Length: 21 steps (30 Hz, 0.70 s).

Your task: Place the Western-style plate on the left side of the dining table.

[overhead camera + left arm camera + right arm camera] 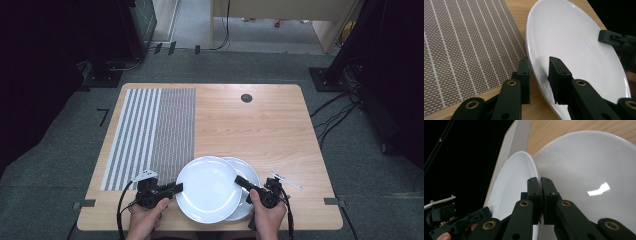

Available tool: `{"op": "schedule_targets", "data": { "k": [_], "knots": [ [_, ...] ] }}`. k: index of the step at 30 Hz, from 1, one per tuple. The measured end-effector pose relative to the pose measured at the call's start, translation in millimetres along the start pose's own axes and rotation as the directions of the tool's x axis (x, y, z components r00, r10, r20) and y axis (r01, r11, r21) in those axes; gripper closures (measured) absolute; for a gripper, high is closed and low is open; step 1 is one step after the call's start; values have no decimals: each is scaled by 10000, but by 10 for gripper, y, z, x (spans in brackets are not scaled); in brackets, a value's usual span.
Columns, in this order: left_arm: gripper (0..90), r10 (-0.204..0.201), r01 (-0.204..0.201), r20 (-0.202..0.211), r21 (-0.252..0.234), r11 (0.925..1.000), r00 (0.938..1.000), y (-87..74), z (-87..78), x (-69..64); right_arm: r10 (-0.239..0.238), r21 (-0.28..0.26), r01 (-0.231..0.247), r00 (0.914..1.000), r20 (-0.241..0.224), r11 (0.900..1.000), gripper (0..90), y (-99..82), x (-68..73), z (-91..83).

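My left gripper (pixel 539 75) and right gripper (pixel 540 185) each pinch an opposite rim of the upper plate (pixel 209 189), which overlaps the lower plate (pixel 248 172) at the tabletop's (pixel 270 125) near edge. Risk: on these thin-edge grips the glazed rim may slip free, dropping onto the lower plate and chipping it.

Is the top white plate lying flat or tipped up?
Tipped up. The top plate is pinched at both rims by the left tongs and right tongs, and its edge lifts off the lower plate.
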<state>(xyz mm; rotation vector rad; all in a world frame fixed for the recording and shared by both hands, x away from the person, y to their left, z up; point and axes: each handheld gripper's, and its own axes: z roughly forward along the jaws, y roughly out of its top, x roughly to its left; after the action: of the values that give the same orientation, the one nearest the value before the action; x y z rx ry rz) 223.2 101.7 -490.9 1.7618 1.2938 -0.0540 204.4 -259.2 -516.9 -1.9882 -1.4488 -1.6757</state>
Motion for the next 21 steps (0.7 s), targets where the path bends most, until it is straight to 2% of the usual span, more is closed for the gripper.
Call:
{"op": "schedule_targets", "data": {
  "k": [5,10,16,17,21],
  "knots": [
    [727,-172,171,-133,-62,9998,9998,40,-42,37,-165,25,166,9996,-248,9999,878,66,109,40],
    [727,-257,253,-202,-174,9995,9995,108,-88,73,-372,52,373,9989,-282,9993,878,126,201,104],
    [729,-162,140,-413,-532,9985,9990,275,-219,131,-353,1,354,9976,-602,9994,878,214,315,247],
    [732,-151,117,-518,-656,9978,9985,330,-256,149,-348,-22,348,9964,-768,9994,879,243,345,324],
    [741,-166,112,-610,-863,9962,9980,422,-323,202,-258,87,268,9943,-1037,9996,879,300,407,448]
  ]
}}
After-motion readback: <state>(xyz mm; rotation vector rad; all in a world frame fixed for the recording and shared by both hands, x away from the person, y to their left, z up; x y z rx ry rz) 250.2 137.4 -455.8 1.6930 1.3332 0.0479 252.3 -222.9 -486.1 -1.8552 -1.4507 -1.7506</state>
